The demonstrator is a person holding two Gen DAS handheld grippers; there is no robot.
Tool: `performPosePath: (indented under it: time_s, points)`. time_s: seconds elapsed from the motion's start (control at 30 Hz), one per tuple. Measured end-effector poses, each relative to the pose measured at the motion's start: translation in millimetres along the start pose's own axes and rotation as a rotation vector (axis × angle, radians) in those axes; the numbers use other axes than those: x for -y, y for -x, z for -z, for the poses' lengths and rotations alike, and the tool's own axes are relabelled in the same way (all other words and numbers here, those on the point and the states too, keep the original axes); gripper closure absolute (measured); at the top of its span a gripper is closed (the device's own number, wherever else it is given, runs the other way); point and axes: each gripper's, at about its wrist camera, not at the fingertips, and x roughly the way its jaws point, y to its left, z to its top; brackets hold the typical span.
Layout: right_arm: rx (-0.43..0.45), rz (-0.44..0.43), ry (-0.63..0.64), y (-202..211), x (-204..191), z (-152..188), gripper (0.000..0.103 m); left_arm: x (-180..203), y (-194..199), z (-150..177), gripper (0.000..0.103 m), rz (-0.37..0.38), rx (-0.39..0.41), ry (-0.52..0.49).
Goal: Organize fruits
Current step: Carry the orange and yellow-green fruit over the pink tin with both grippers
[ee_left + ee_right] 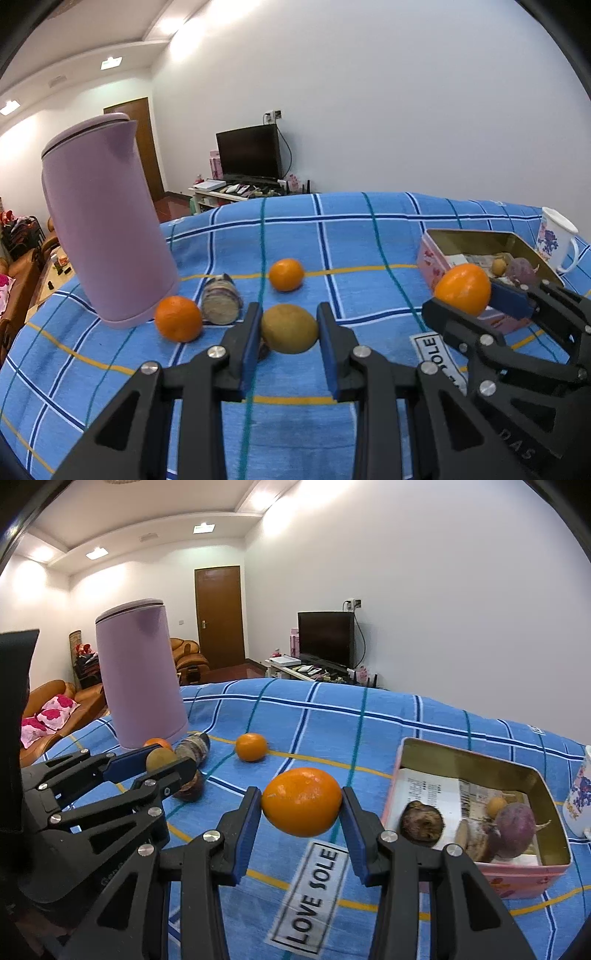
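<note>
My left gripper (289, 330) is shut on a green-yellow round fruit (289, 328), held just above the blue checked cloth (332, 243); it also shows in the right wrist view (159, 759). My right gripper (301, 803) is shut on an orange (302, 801), raised above the cloth left of the pink tin box (517, 877); it also shows in the left wrist view (463, 288). Two more oranges lie on the cloth, one by the kettle (178, 324) and one further back (286, 274). A dark round fruit (190, 788) lies under my left gripper.
A tall purple kettle (107, 229) stands at the left. A small jar (221, 299) lies on its side beside it. The tin box holds paper, a purple root (515, 829) and brown items. A white floral mug (556, 238) stands behind the box.
</note>
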Motion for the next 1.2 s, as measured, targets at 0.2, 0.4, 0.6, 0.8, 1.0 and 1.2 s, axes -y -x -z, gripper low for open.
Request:
performPosePath:
  time_s: [0.2,0.4,0.6,0.8,1.0,1.2]
  points:
    - [0.008,0.016,-0.004,7,12,2,0.058,10,-1,0,0.071,0.002,-0.007,0.002]
    - [0.014,0.028,-0.014,13,22,3,0.058,21,1,-1,0.071,0.018,-0.008,0.0]
    - [0.028,0.05,-0.022,21,35,4,0.058,35,6,-7,0.071,0.034,0.008,-0.009]
    - [0.038,0.073,-0.039,26,51,5,0.058,48,7,-12,0.071,0.047,0.016,-0.012]
    - [0.049,0.098,-0.041,33,64,7,0.058,65,5,-16,0.071,0.067,0.02,-0.023]
    - [0.06,0.121,-0.055,38,80,7,0.058,83,5,-22,0.071,0.09,0.034,-0.036]
